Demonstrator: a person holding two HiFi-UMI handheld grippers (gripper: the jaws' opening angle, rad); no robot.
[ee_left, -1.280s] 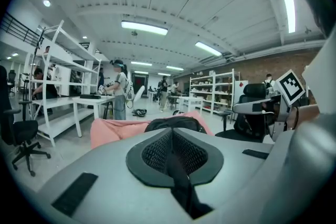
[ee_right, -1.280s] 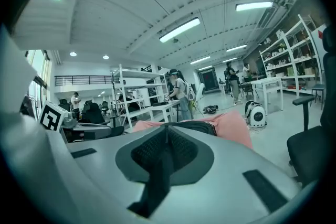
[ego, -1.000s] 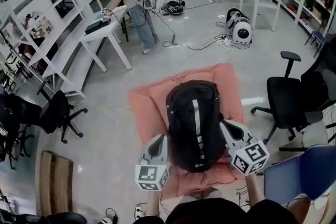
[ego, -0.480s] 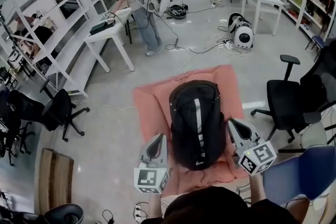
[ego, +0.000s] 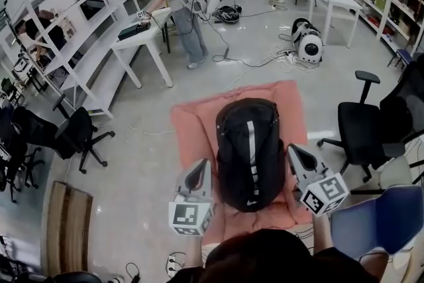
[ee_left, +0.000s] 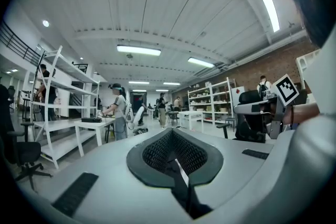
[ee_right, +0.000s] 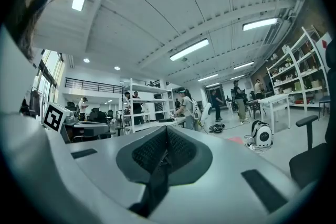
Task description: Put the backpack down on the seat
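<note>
A black backpack (ego: 250, 152) with a grey stripe stands upright over the pink cushioned seat (ego: 192, 126) in the head view. My left gripper (ego: 205, 164) is at its lower left and my right gripper (ego: 291, 148) at its lower right, both close against its sides. In the left gripper view the left gripper (ee_left: 172, 132) is shut on a black strap (ee_left: 185, 189) that runs down out of the pads. The right gripper view shows the right gripper (ee_right: 167, 131) likewise shut on a black strap (ee_right: 152, 186). Whether the backpack's base rests on the cushion is hidden.
A black office chair (ego: 361, 129) and a blue chair (ego: 371, 225) stand to the right of the seat. Another black chair (ego: 73, 132) and white shelving (ego: 59, 43) are at the left. A person (ego: 179, 3) works at a white table (ego: 142, 36) farther back, with cables and a white machine (ego: 308, 43) on the floor.
The backpack and both grippers keep almost the same places over the seat. The head view has shifted slightly, and the right gripper sits a little lower and farther right.
</note>
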